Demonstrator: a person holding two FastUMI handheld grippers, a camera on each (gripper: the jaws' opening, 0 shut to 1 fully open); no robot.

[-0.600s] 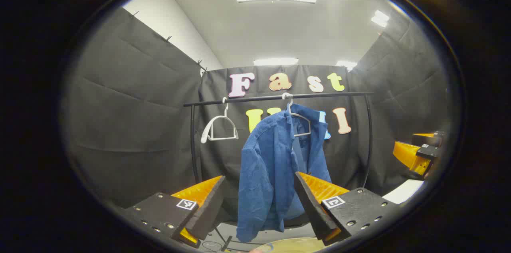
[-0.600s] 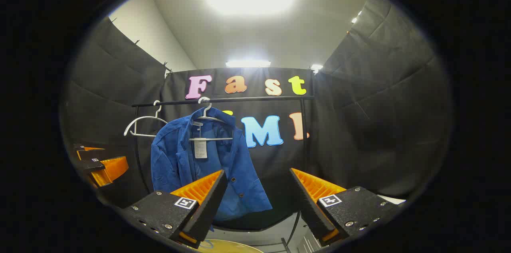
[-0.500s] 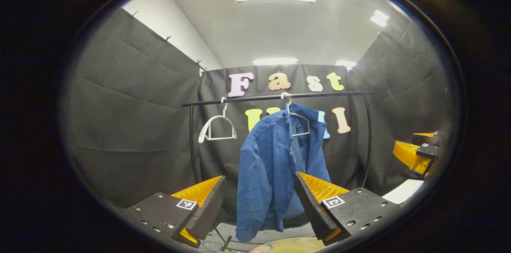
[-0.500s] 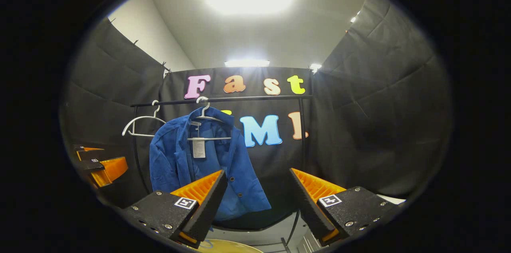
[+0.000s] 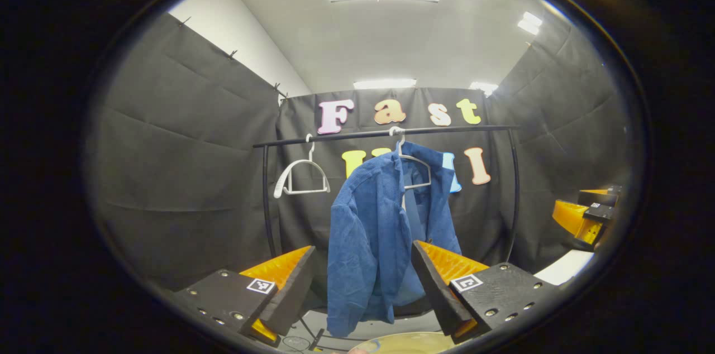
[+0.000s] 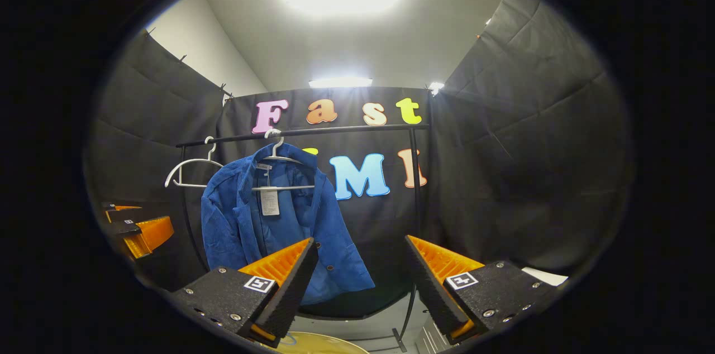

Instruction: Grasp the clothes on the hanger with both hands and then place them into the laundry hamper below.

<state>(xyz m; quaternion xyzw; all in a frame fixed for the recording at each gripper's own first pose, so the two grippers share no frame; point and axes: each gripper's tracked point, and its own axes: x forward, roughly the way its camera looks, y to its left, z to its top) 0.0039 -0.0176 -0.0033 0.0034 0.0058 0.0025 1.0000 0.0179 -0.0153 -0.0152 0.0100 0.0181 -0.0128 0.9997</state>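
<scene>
Overhead, a thin black clothes rail [image 5: 385, 133] is spanning the booth, and the blue jacket [image 5: 380, 237] is hanging from it on a white hanger [image 5: 414, 167], well out ahead of both grippers. Judging by the deep folds and the drooping sleeve, the jacket is looking soft, light and limp, with a fine ribbed, corduroy-like weave; it is likely giving wherever it is pinched and slumping once it comes off the hanger. The shoulders, one for each gripper, are seeming the best places to take hold, so the cloth lifts clear of the hanger arms rather than snagging. Beside it a second white hanger [image 5: 299, 178] is dangling bare, rigid and curved. Low at the frame's bottom edge a pale yellowish rounded rim [image 6: 313, 343] is peeking in, possibly the hamper, though I cannot tell. The left gripper [image 5: 363, 281] is holding its fingers wide apart on nothing, and the right gripper [image 6: 360, 281] is doing likewise. A small white tag [image 6: 270, 202] is hanging inside the jacket's collar.
</scene>
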